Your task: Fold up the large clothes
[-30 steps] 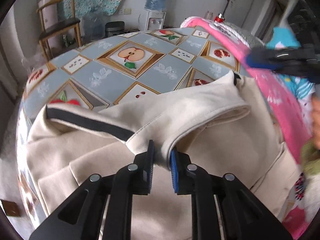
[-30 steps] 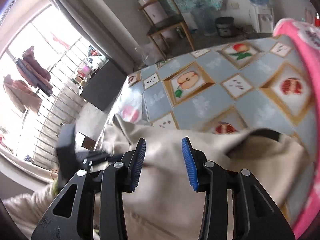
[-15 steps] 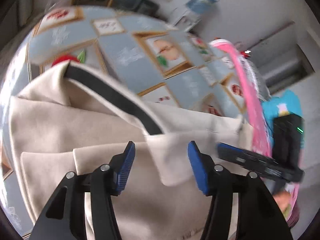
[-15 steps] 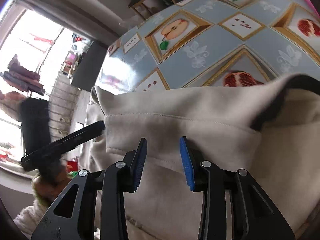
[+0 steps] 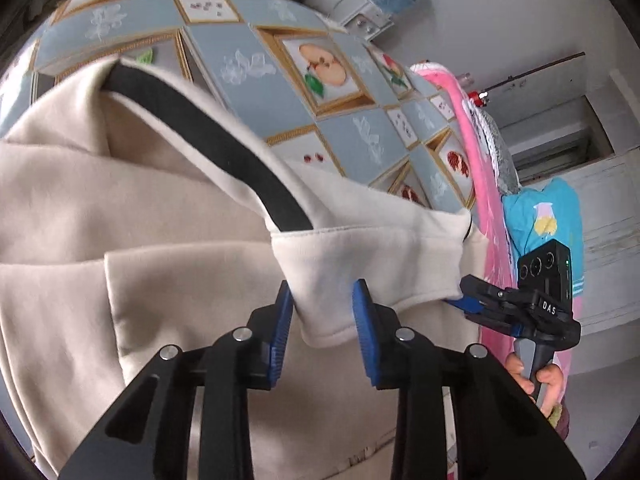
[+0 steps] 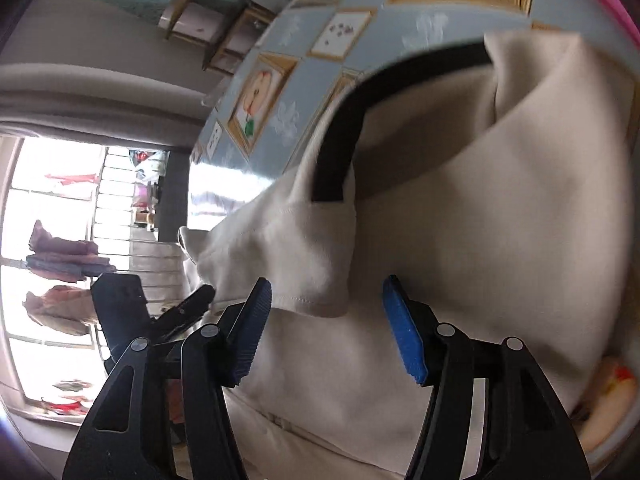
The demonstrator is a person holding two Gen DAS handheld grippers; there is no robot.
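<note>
A cream garment (image 5: 140,200) with a black band (image 5: 208,136) lies spread on the table. Its folded-over flap (image 5: 360,256) points toward me. My left gripper (image 5: 322,312) has the flap's corner between its blue pads, and its jaws are closing with a gap still showing. In the right wrist view the same flap (image 6: 304,248) hangs close to the left pad of my right gripper (image 6: 326,300), whose jaws are opening wide and do not press on it. From the left, the right gripper (image 5: 468,296) sits at the flap's far edge. The left gripper (image 6: 200,296) shows beyond the flap.
The table (image 5: 248,28) wears a blue cloth with framed fruit pictures. A pink cloth (image 5: 480,168) and a turquoise garment (image 5: 552,216) lie heaped at its right side. A hand (image 5: 548,380) holds the right gripper. A wooden chair (image 6: 216,12) and a bright window (image 6: 60,248) are behind.
The left gripper, shut on the flap a second ago, opened wide and is now narrower around it. The right gripper sank to the flap and its jaws spread. Both wrists rolled.
</note>
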